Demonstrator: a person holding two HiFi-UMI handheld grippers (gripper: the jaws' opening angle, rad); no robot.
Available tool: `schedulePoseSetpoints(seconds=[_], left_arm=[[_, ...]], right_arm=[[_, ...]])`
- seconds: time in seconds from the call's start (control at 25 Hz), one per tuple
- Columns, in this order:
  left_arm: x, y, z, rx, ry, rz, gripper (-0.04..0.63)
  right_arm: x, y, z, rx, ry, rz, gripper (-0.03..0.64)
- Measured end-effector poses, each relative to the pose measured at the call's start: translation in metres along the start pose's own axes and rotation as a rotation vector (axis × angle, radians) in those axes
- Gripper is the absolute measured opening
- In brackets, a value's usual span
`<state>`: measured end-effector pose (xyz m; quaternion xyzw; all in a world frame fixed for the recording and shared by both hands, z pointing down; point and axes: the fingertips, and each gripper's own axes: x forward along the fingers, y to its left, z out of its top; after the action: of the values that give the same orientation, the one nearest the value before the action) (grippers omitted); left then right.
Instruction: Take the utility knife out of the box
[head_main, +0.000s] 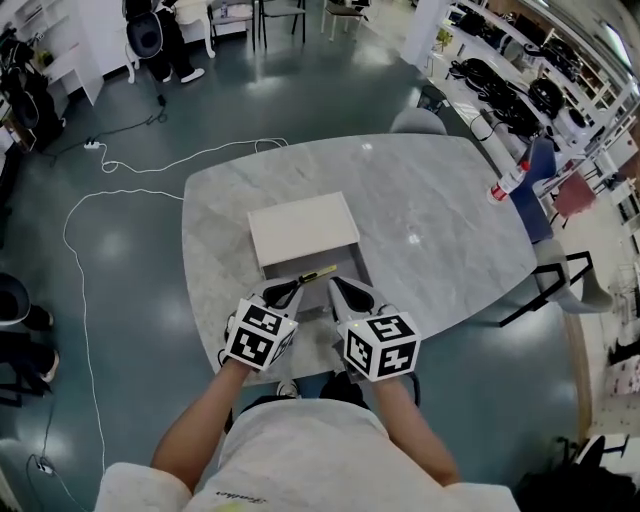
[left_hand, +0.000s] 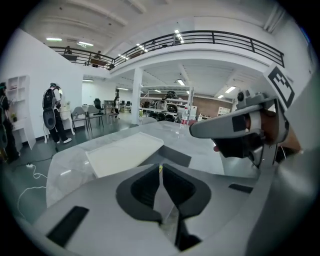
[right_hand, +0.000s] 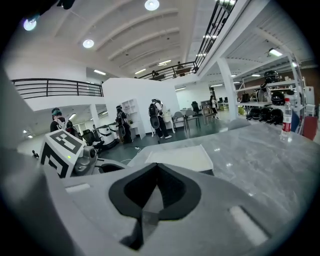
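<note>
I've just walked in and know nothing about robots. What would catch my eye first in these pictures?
At the near edge of a grey marble table, a person holds two grippers. The left gripper pinches a thin yellow-and-black utility knife, while the right gripper is shut and empty beside it. Just beyond them lies a flat white box, and a bottle sits at the table's right edge.

Head view looks steeply down; gripper views skim the table (head_main: 450, 200) (box (head_main: 303, 228) shared)
</note>
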<state>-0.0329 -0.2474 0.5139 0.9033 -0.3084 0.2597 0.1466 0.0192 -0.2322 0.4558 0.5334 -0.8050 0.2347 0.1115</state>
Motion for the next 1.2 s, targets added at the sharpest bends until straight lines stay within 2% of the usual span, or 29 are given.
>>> schedulePoseSetpoints(seconds=[0.64,0.88,1.2], left_arm=[[0.065,-0.003,0.005,0.180,0.197,-0.005,0.025],[0.084,-0.008,-0.006,0.261,0.303,-0.012,0.026],[0.099,-0.004,-0.018,0.301,0.402,0.013,0.029]], right_arm=[[0.032,-0.050,0.020,-0.066,0.063,0.192,0.005],[0.037,-0.065,0.024,-0.084,0.084,0.255,0.005],[0.040,-0.078,0.022,-0.094,0.107,0.316,0.005]])
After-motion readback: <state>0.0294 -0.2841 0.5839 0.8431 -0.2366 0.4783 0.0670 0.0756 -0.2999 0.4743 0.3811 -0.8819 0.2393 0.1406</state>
